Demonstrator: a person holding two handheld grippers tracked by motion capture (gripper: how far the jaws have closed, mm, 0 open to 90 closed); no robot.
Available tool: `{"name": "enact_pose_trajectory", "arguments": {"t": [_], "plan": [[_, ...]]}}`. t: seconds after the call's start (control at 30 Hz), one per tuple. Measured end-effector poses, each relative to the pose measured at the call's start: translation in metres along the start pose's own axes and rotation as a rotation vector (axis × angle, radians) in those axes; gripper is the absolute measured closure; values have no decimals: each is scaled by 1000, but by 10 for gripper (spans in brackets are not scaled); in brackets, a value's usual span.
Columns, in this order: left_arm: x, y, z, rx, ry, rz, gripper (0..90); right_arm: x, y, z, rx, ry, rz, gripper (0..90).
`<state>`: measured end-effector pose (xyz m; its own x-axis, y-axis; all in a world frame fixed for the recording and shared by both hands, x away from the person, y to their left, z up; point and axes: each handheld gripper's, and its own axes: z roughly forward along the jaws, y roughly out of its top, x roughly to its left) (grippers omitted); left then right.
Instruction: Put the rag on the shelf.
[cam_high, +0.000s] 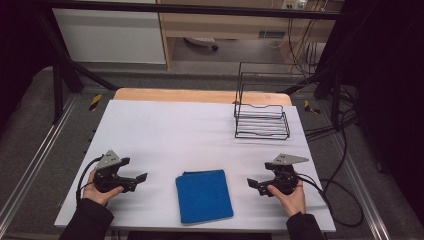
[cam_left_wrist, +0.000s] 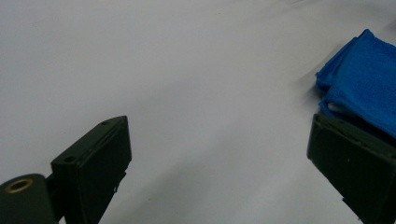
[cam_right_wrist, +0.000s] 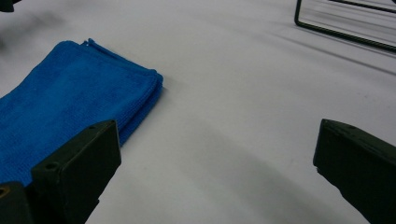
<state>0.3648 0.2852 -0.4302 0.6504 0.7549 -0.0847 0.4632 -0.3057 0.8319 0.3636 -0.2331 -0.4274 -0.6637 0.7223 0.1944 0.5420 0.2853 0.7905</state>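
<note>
High view, cloth: a blue folded cloth (cam_high: 204, 195) lay flat on the white table cover (cam_high: 190, 130), near the front edge and roughly midway between the two grippers; it looked like a neat rectangle with squared corners.
High view, left gripper: the left gripper (cam_high: 134, 174) rested low over the cover to the left of the cloth, held in the person's left hand (cam_high: 100, 191), its jaws spread apart and pointing toward the cloth, holding nothing.
High view, right gripper: the right gripper (cam_high: 256, 183) sat to the right of the cloth in the right hand (cam_high: 290, 196), jaws apart, aimed at the cloth but clear of it.
High view, rack: a black wire rack (cam_high: 261, 117) stood on the far right part of the table, well apart from the cloth.
Left gripper view, cloth: the cloth's stacked layers (cam_left_wrist: 364, 88) showed at the right edge, partly behind the right-hand jaw.
Left gripper view, jaws: wide apart, bare white cover between them.
Right gripper view, cloth: the cloth (cam_right_wrist: 60, 107) lay at the left, its layered fold edge facing right; the left-hand jaw overlapped it in the picture, contact unclear.
Right gripper view, jaws: wide apart, gripping nothing.
Right gripper view, rack: the rack's base wire (cam_right_wrist: 345, 32) crossed the upper right corner.
</note>
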Motion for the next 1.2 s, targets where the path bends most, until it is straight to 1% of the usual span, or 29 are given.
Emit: {"name": "enact_pose_trajectory", "arguments": {"t": [0.1, 0.13, 0.2, 0.27, 0.37, 0.43, 0.5, 0.53, 0.57, 0.6, 0.63, 0.7, 0.73, 0.77, 0.8, 0.87, 0.9, 0.93, 0.97, 1.03, 1.07, 1.1, 1.13, 1.2], "plan": [[1, -1, -1, -2, 3, -4, 66, 4, 2, 4, 2, 11, -5, 14], [1, -1, -1, -5, 5, -4, 67, 10, 4, 8, 7, 17, -7, 14], [1, -2, -1, -4, 6, -3, 67, 15, 7, 13, 20, 10, -27, 19], [2, -2, -1, -4, 11, -4, 67, 20, 10, 18, 22, 3, -32, 24], [2, -2, -2, -8, 13, -5, 68, 28, 16, 26, 23, 12, -42, 42], [2, -2, -2, -9, 15, -5, 69, 34, 19, 33, 27, 22, -52, 70], [2, -2, -1, -8, 16, -7, 69, 40, 24, 40, 48, 27, -67, 120], [2, -2, -1, -7, 17, -7, 69, 40, 24, 40, 48, 27, -67, 120], [2, -2, -1, -7, 16, -8, 69, 42, 25, 44, 54, 34, -69, 144], [2, -2, -1, -8, 18, -7, 69, 47, 28, 52, 70, 43, -75, 195], [2, -2, -1, -8, 18, -7, 68, 49, 29, 56, 77, 45, -77, 223], [2, -2, -1, -7, 19, -8, 69, 53, 30, 65, 98, 35, -77, 276], [2, -2, -1, -6, 19, -10, 69, 54, 30, 69, 106, 28, -86, 300], [2, -2, -1, -6, 19, -10, 69, 54, 30, 69, 106, 28, -86, 300], [2, -2, -1, -5, 19, -9, 69, 54, 32, 77, 122, 17, -87, 360], [2, -3, -1, -4, 19, -10, 69, 54, 33, 84, 130, 8, -91, 426], [2, -3, -1, -4, 20, -9, 69, 53, 34, 87, 137, 2, -86, 443], [2, -3, -1, -6, 21, -10, 69, 53, 34, 87, 137, 2, -86, 443], [3, -3, -1, -6, 21, -11, 70, 53, 34, 91, 149, 0, -82, 509], [4, -3, -1, -6, 22, -14, 72, 52, 33, 94, 160, 1, -78, 558], [4, -3, -1, -6, 22, -14, 72, 52, 32, 95, 170, 4, -76, 576], [4, -3, -1, -5, 23, -14, 72, 52, 32, 95, 170, 4, -76, 576], [4, -3, -1, -5, 24, -15, 73, 52, 32, 95, 178, 5, -68, 592], [4, -3, -1, -4, 25, -16, 75, 54, 31, 96, 182, 19, -52, 653]]}}
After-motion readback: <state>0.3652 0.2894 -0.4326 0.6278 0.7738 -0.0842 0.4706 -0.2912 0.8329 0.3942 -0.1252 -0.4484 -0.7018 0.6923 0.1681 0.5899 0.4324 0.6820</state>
